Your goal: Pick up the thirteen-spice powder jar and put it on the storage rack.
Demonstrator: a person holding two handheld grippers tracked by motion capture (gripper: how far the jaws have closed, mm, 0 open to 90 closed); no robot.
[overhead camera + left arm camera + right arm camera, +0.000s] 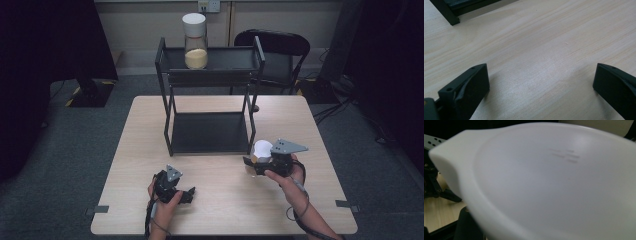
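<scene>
The right claw was clamped on a white-lidded jar near the rack's front right leg, above the tabletop. Its lid faced the claw's camera; its long axis could not be told. The left claw stood open.

A table with a light wood top stands on a grey floor. A black rack with two shelves stands on the table, near the far edge and about in the middle. Its low shelf is close to the table top. On its high shelf stands a clear jar with a white lid and pale yellow stuff in the bottom part. The jar is a bit left of the middle of that shelf. A black chair stands on the floor behind the table
</scene>
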